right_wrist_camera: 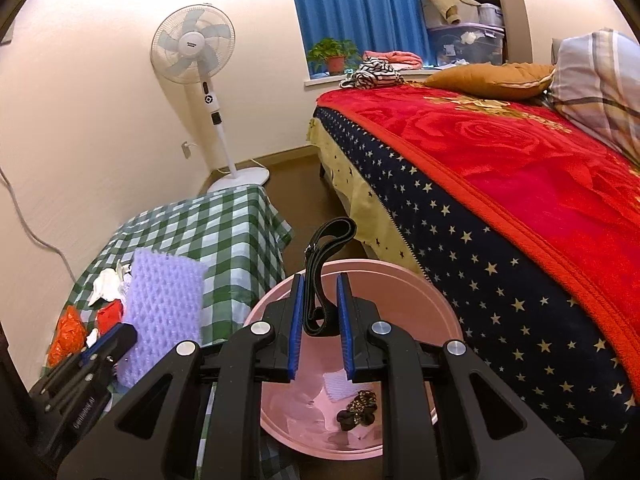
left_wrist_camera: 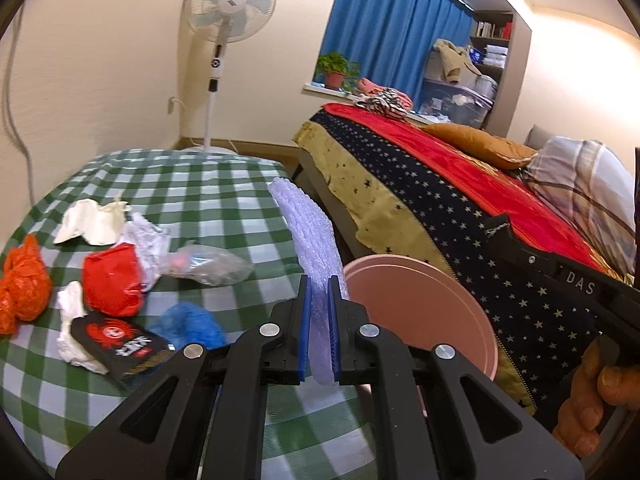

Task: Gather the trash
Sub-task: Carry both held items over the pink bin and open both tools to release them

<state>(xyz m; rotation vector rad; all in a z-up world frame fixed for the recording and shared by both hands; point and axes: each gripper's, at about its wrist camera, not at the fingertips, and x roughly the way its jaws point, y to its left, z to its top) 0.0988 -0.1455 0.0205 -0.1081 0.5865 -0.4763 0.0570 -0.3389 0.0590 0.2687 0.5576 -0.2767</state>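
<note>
My left gripper (left_wrist_camera: 319,312) is shut on a white foam net sheet (left_wrist_camera: 306,228), held upright above the table edge beside the pink bin (left_wrist_camera: 420,308). The sheet also shows in the right wrist view (right_wrist_camera: 164,312). My right gripper (right_wrist_camera: 319,312) holds a black strap (right_wrist_camera: 326,256) between its pads, above the pink bin (right_wrist_camera: 420,300), which holds scraps of paper and a dark spotted item (right_wrist_camera: 358,410). On the green checked table (left_wrist_camera: 208,192) lie an orange bag (left_wrist_camera: 22,284), a red bag (left_wrist_camera: 114,282), white paper (left_wrist_camera: 92,222), clear plastic (left_wrist_camera: 212,266), a blue wad (left_wrist_camera: 188,326) and a black crab packet (left_wrist_camera: 120,344).
A bed (right_wrist_camera: 520,208) with a red blanket and starred cover runs along the right of the bin. A standing fan (right_wrist_camera: 194,52) is by the far wall behind the table. A window sill with a potted plant (right_wrist_camera: 334,56) and blue curtain lies beyond.
</note>
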